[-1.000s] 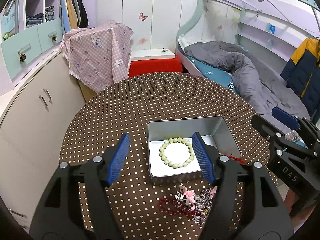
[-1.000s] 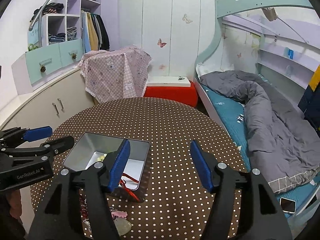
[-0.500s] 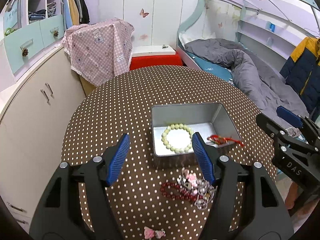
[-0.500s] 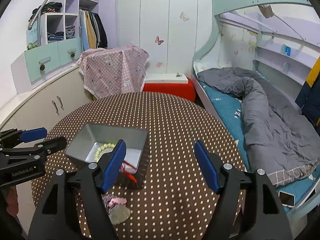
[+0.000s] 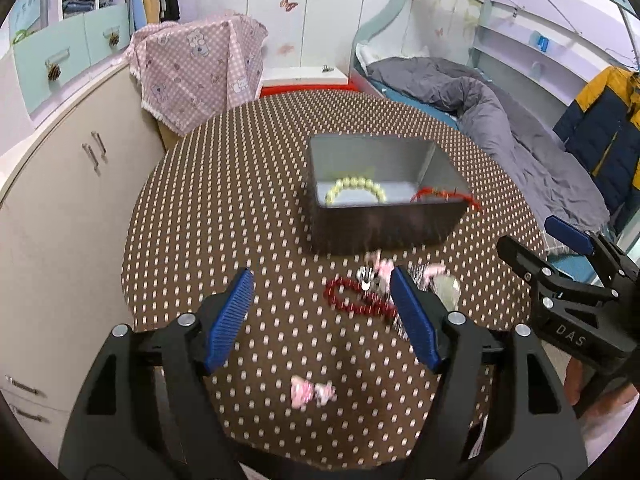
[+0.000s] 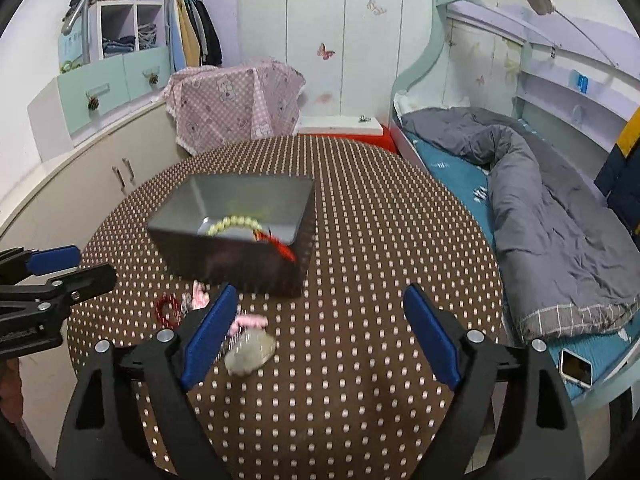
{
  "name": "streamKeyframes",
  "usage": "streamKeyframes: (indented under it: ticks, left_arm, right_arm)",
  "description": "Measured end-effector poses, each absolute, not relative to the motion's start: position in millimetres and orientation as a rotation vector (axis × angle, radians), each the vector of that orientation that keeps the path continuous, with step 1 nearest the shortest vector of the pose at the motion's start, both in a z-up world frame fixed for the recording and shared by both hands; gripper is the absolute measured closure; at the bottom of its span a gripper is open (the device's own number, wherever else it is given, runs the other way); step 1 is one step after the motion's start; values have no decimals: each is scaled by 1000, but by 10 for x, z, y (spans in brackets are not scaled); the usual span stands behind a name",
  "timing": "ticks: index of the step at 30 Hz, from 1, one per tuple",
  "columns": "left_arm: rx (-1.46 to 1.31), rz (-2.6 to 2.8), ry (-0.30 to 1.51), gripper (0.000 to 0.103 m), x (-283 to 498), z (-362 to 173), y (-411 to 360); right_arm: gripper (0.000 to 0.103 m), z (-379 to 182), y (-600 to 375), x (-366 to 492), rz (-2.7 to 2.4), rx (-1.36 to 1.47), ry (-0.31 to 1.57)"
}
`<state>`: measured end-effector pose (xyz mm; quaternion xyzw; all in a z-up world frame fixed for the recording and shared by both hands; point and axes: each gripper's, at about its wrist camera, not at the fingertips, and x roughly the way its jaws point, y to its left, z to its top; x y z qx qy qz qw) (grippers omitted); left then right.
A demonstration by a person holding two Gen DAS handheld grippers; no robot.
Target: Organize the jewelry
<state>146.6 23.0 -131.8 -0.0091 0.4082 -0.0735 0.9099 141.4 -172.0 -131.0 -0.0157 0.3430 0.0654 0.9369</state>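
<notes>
A grey metal tin [image 5: 380,224] stands on the round dotted table [image 5: 240,200]. In it lie a pale green bead bracelet [image 5: 356,188] and a red cord [image 5: 444,194] draped over its right rim. In front of the tin lies a heap of jewelry: a dark red bead bracelet [image 5: 348,300], pink pieces [image 5: 380,270] and a silvery piece [image 5: 446,286]. A pink hair clip [image 5: 312,390] lies nearer. My left gripper [image 5: 324,320] is open and empty above the table in front of the heap. My right gripper [image 6: 316,332] is open and empty, right of the heap [image 6: 248,344]; the tin [image 6: 236,232] is beyond it.
A cream cabinet [image 5: 60,200] runs along the left of the table. A bed with a grey duvet [image 6: 540,208] is on the right, with a phone [image 6: 574,368] at its edge. A pink checked cloth [image 5: 200,68] covers something behind the table.
Both grippers have pulled back and away from the tin, so the tin looks farther off. The jewelry heap and pink clip have come into fuller view. Both stay open.
</notes>
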Motion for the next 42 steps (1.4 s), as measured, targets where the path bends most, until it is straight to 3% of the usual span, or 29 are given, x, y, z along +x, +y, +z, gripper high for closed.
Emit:
streamKeyframes:
  ticks: [5,19,25,27,32,42]
  left_arm:
    - [-24,-145,886,30,1340,-1468,319]
    - [33,-179,959,31,1034,-1994,296]
    - [62,-162,870,55,947,-2035,294]
    - [66,-175,855,70,917,-2039,300]
    - [55,-181,836,77,864,-2042,327]
    - [-32,-196,821,78,932,-2033,486]
  right_arm:
    - [13,-1452,-1695,1324,129,-36,751]
    - [12,-1715,-1476,1201,157,-52,843]
    - [12,-1746,-1459,1193,164,-55,854]
    - [12,-1756,-1447,1190,167,-60,857]
    - [12,-1760,-1351,1216,182,-76,852]
    - [14,-1826,-1337,1373,178,-126,831]
